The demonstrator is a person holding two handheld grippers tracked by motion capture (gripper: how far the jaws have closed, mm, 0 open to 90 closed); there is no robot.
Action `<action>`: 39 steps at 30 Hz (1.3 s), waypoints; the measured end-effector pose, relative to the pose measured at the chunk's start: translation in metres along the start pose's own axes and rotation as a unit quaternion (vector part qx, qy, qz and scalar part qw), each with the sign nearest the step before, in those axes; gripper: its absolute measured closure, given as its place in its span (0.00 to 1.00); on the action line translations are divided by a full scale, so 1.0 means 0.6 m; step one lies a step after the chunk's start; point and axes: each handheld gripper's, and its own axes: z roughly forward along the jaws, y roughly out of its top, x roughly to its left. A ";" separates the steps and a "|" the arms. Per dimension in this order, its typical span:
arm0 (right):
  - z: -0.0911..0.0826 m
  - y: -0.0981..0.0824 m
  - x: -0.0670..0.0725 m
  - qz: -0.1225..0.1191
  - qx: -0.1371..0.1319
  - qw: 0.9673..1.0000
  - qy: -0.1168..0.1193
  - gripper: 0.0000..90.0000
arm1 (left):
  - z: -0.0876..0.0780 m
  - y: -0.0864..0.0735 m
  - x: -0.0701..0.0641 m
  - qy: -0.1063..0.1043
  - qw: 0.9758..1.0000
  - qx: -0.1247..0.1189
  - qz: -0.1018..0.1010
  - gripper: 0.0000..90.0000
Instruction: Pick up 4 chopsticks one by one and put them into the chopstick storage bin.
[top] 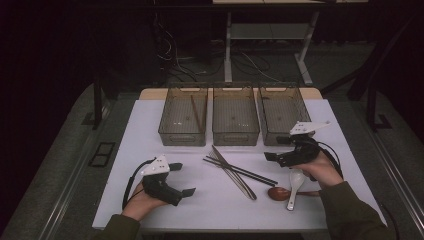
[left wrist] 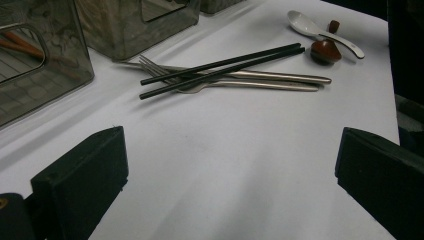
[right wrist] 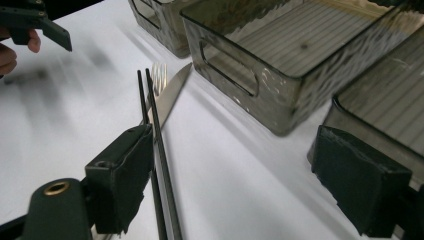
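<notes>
1. Right gripper [top: 272,157] hovered over the white table [top: 150,125], jaws wide apart, nothing between them. Left gripper [top: 182,179] sat low near the table's front edge, jaws also apart and empty.
2. Black chopsticks [top: 240,170] lay flat mid-table, crossed over a fork and knife [top: 234,172], just in front of the three clear bins. In the right gripper view the chopsticks [right wrist: 157,145] ran just beside the left jaw, not yet between the pads.
3. Likely step: grab the chopsticks for sorting. The left bin [top: 183,116] already held a brown chopstick pair [top: 196,114], so that was the probable target.
4. To do it well: shift the gripper sideways until both sticks sat between the pads, approach across their length, not along it.
5. Pinch near the free end, away from the fork tines [right wrist: 159,75], to avoid dragging metal cutlery.
6. Close fully; thin sticks slip or scissor apart.
7. White spoon [top: 295,187] and brown spoon [top: 279,193] lay near the right hand; keep the wrist clear.
</notes>
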 end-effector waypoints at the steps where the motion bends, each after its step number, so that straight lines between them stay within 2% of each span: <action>1: -0.004 -0.004 0.000 0.000 -0.002 1.000 -0.001 0.19 | 0.000 0.000 0.000 0.000 1.000 0.000 0.000 0.00; 17: -0.052 -0.060 0.000 0.012 -0.001 1.000 -0.015 0.19 | 0.000 0.001 0.000 0.002 1.000 -0.002 0.001 0.00; 24: -0.061 -0.085 0.002 0.011 -0.001 1.000 -0.018 0.19 | 0.001 0.001 0.000 0.004 1.000 0.000 0.000 0.00; 28: -0.054 -0.089 0.006 0.007 0.005 1.000 -0.019 0.27 | 0.001 0.001 0.000 0.003 1.000 0.001 0.001 0.00; 34: -0.041 -0.091 0.009 0.011 0.018 1.000 0.000 0.44 | 0.001 0.000 0.000 0.002 1.000 0.002 0.001 0.00; 37: -0.033 -0.091 0.009 0.003 0.024 1.000 0.006 0.54 | 0.001 0.001 0.000 0.003 1.000 0.002 0.001 0.00; 39: -0.027 -0.090 0.009 0.005 0.034 0.999 0.016 0.57 | 0.001 0.001 0.001 0.003 1.000 0.001 0.004 0.00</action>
